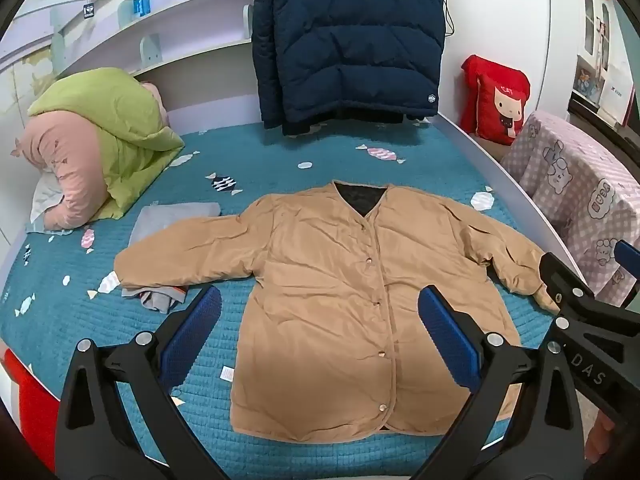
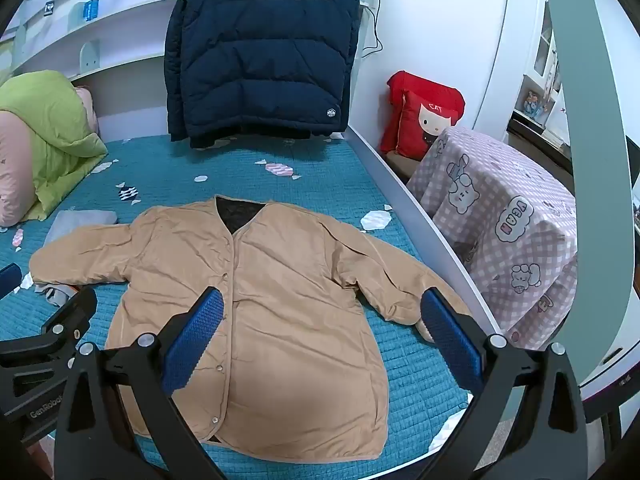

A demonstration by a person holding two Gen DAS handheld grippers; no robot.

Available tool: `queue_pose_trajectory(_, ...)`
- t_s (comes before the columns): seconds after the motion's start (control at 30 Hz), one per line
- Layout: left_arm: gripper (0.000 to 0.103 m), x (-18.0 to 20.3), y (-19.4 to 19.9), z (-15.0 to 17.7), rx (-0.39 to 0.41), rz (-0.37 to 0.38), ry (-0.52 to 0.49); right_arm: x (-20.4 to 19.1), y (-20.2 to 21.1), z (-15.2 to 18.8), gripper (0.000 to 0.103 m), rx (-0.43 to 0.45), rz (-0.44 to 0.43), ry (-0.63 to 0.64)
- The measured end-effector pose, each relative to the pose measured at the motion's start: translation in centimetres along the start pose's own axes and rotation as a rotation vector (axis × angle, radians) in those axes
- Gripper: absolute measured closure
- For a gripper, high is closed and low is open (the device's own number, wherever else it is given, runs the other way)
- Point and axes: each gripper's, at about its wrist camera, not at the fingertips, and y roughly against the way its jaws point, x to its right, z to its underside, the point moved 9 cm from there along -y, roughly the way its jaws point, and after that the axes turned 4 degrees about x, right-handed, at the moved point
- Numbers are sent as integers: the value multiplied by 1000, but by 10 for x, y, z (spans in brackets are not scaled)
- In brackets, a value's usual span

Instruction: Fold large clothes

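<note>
On the quilted teal bedspread (image 1: 280,152) a crinkled tan jacket (image 1: 328,300) lay flat, collar pointing away, sleeves spread sideways; both grippers (image 1: 320,336) (image 2: 324,332) gaped, empty.

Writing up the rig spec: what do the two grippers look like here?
Both match: the left gripper and right gripper have black angular plastic frames, silver pivot bolts, and fingers faced with blue textured pads. White lettering shows on the black bodies. No cables or sleeves are visible.

free: teal bedspread (image 1: 248,392) beside jacket hem | blocked: grey clothes (image 1: 160,298) under sleeve; checked cloth (image 2: 500,240) bedside
</note>
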Motion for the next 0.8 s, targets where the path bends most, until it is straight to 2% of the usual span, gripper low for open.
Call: queue_pose_trajectory(0.8, 5, 0, 0, 0, 6, 8, 10, -3, 2, 0, 7, 4, 9, 9)
